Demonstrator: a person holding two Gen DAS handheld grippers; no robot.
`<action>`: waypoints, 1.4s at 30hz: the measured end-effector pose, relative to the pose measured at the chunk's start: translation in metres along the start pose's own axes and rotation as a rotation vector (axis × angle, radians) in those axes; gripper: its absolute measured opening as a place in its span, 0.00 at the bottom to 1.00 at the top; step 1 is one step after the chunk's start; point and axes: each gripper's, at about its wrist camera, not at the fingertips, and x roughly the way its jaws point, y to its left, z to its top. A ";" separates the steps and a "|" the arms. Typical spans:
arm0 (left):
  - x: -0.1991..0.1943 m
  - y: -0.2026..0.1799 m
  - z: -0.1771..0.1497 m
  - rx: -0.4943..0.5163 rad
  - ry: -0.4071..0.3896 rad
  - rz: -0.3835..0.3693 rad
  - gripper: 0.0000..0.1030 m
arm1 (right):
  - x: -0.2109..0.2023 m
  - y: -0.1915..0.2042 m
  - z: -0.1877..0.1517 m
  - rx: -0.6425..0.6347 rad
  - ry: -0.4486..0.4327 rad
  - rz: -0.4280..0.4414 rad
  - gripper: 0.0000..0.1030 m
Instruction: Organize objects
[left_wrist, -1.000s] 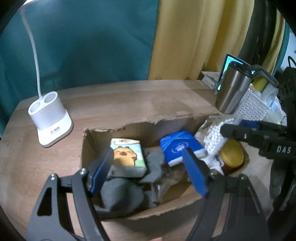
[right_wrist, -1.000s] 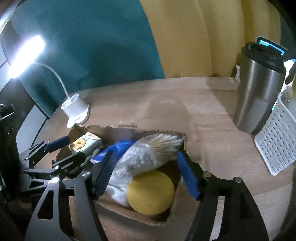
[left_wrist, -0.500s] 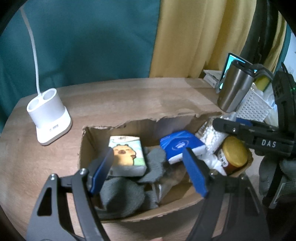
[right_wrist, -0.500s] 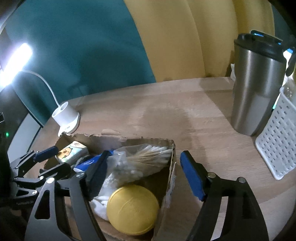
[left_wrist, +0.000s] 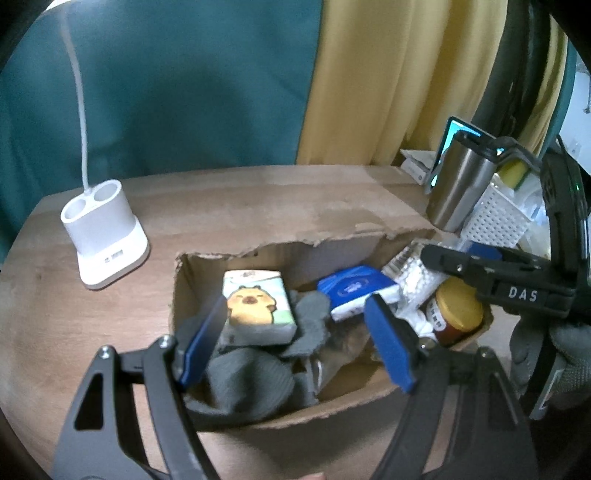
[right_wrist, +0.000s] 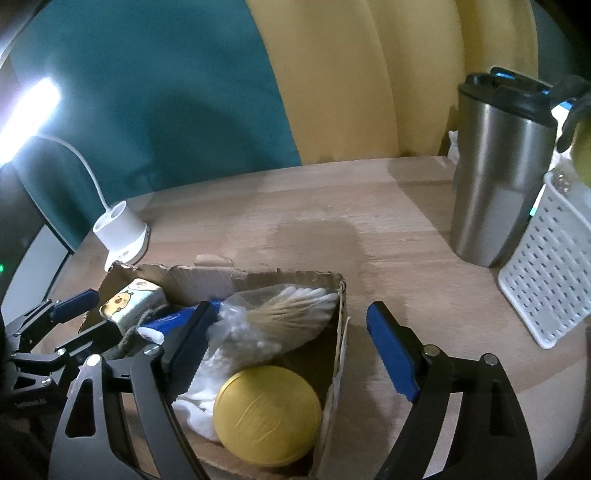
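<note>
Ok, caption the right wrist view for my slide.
Open right gripper straddling the wall of a cardboard box holding a yellow-lidded jar and cotton swabs.

Left gripper (left_wrist: 297, 343) agape, right gripper (right_wrist: 291, 345) widening, empty

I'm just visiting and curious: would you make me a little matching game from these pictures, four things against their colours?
Things:
1. round jar lid
2. tall steel tumbler
3. perforated plastic basket
4. flat tissue packet beside the capybara pack

Colours:
a. white
b. blue
c. yellow
d. silver with a black lid

Pairs: 1-c, 2-d, 3-a, 4-b
</note>
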 end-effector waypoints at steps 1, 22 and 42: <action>-0.002 0.000 0.000 -0.001 -0.004 -0.002 0.76 | -0.002 0.001 0.000 -0.001 -0.003 -0.002 0.82; -0.066 0.004 -0.030 -0.001 -0.082 -0.019 0.76 | -0.063 0.034 -0.035 -0.057 -0.048 -0.051 0.83; -0.112 0.002 -0.072 -0.013 -0.101 -0.006 0.76 | -0.103 0.063 -0.078 -0.078 -0.083 -0.051 0.83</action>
